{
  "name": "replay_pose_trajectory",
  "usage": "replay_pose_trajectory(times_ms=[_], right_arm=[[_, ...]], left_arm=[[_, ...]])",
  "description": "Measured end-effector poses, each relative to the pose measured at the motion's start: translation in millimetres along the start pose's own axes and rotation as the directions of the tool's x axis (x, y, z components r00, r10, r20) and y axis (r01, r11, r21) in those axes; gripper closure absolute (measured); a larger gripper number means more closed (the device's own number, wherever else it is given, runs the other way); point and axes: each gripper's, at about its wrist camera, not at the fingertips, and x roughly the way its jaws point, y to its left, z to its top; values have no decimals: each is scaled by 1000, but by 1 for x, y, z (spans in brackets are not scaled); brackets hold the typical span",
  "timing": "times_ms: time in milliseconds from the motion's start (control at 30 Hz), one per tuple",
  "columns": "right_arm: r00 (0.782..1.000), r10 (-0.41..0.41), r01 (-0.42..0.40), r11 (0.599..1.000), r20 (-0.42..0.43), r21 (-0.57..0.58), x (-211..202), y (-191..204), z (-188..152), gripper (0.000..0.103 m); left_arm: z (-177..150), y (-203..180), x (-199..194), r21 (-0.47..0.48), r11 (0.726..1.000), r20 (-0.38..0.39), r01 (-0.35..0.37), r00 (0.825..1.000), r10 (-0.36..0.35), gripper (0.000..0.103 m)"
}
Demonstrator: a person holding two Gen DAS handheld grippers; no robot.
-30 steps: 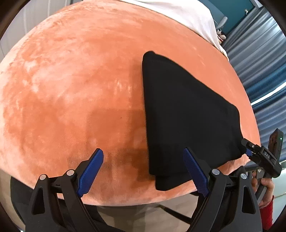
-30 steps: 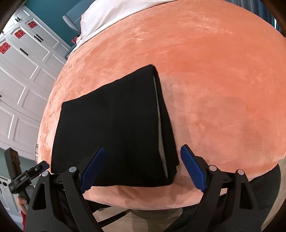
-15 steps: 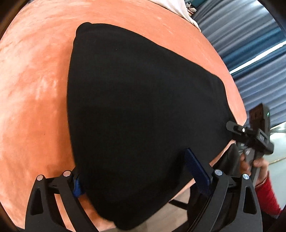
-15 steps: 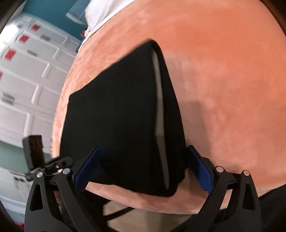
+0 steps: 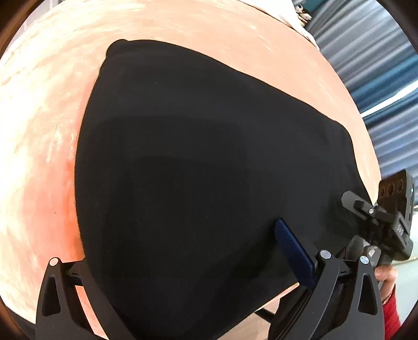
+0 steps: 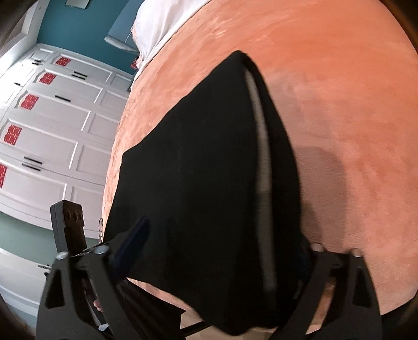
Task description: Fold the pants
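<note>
The black, soft-knit folded pants point(image 5: 198, 167) lie on the orange plush bedspread point(image 5: 39, 136) near the bed's front edge, already doubled into a thick rectangle, with a pale grey inner strip point(image 6: 262, 162) showing along its right side. Both grippers straddle the near end of this bundle.

The left gripper point(image 5: 180, 259) stands wide, its jaws having just been opening; the cloth lies between them, hiding the left pad, while the right blue ribbed pad point(image 5: 292, 251) rests over the fabric without visibly pinching it. The right gripper point(image 6: 222, 248) is also spread, its jaws having just been closing a little around the right side of the bundle; blur makes it hard to tell if its pads press yet, and they seem not to.

The step in hand looks like taking hold of the near edge for another fold. Next, both grippers would need to close on all layers together, then lift and carry that edge over toward the far end.

A white sheet point(image 6: 162, 23) lies at the bed's far end, white panelled wardrobe doors point(image 6: 52, 125) stand to one side and blue-grey curtains point(image 5: 373, 65) to the other; none of it obstructs. The thickness of the stacked layers is the main risk.
</note>
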Motion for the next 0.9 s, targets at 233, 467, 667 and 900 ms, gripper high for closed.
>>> replay_pose_trajectory(times_ms=[233,467,667,900], right_arm=[[1000,16,-16,1000,0,19,3,-4,3,18],[1000,16,-16,1000,3,3,11,4,3,5],[999,18,-18,1000,31,-8,8,3,0,5],[997,-7,1,997,71,81,4,-2,2,29]], left_arm=[[-2,6,-7,-7,1000,-4,-13,1000,13,5],[-3,8,-6,-11,1000,-4,-9,1000,8,5],[-8,19,-8,-33,999,14,8,1000,-8,5],[-9,23,-8,-95,995,40,-2,999,6,5]])
